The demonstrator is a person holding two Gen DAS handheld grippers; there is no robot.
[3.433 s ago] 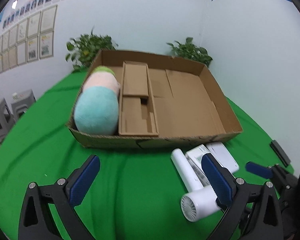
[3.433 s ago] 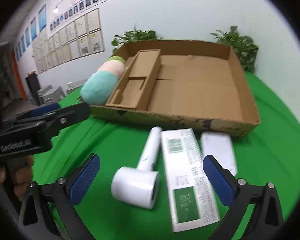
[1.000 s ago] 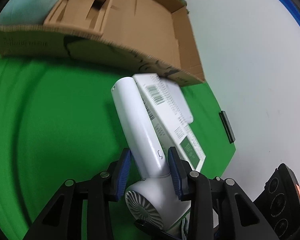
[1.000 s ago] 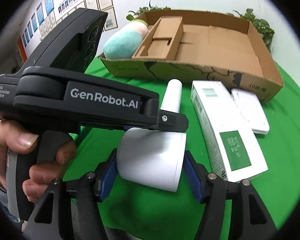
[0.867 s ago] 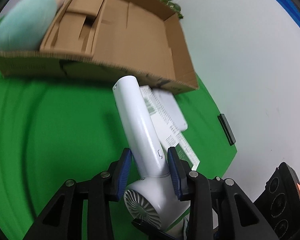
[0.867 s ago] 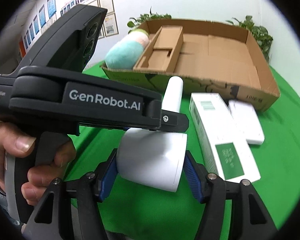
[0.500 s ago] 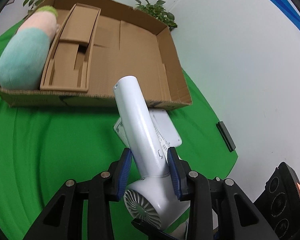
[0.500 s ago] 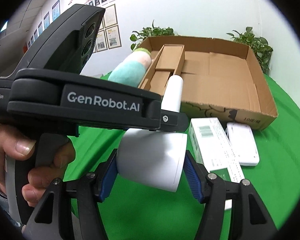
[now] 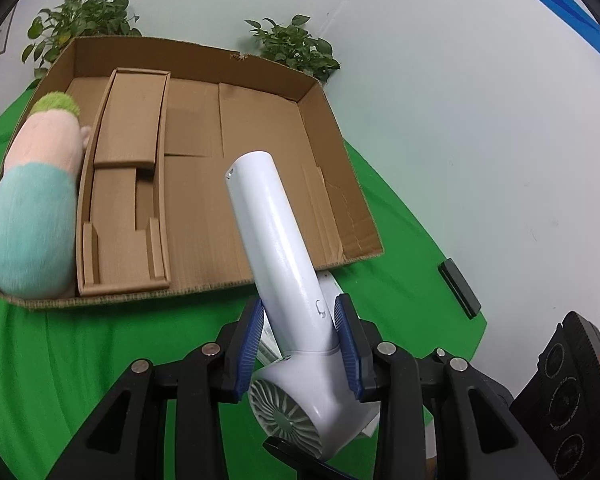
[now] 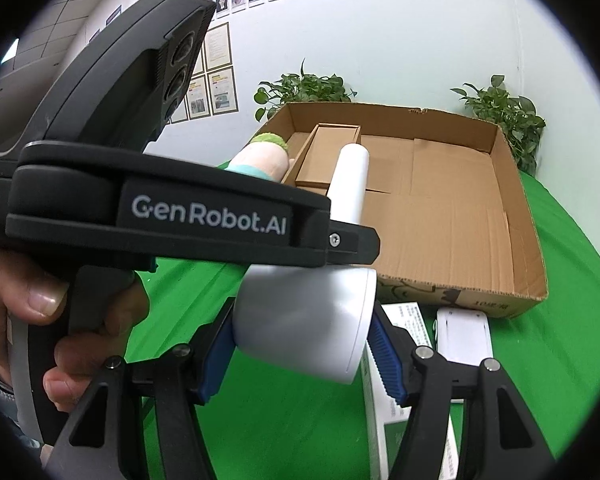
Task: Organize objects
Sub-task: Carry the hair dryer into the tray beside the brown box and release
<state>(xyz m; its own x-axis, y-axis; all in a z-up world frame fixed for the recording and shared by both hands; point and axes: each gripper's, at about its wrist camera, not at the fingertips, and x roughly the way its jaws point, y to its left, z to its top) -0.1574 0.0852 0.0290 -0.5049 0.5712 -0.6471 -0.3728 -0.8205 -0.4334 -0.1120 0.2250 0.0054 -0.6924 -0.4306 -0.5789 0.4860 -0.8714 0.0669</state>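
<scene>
A white hair dryer [image 9: 278,248] is held in the air by both grippers. My left gripper [image 9: 299,330] is shut on its handle near the head. My right gripper [image 10: 300,344] is shut on its barrel [image 10: 304,324]. The handle points at the open cardboard box [image 9: 340,184], which lies on the green cloth. A plush toy [image 9: 36,196] lies along the box's left wall, next to a cardboard insert [image 9: 126,184]. In the right wrist view the box [image 10: 460,216] lies ahead, with a white-and-green carton [image 10: 404,400] and a flat white case [image 10: 464,336] on the cloth below.
Potted plants [image 9: 296,46] stand behind the box against the wall. A small black bar [image 9: 459,289] lies on the cloth at the right. The left hand-held device [image 10: 140,184] fills the left of the right wrist view. A black device [image 9: 568,392] sits at the lower right.
Both grippers closed on the hair dryer and lifted it off the cloth. It has risen and moved toward the box; the carton and case stayed on the cloth.
</scene>
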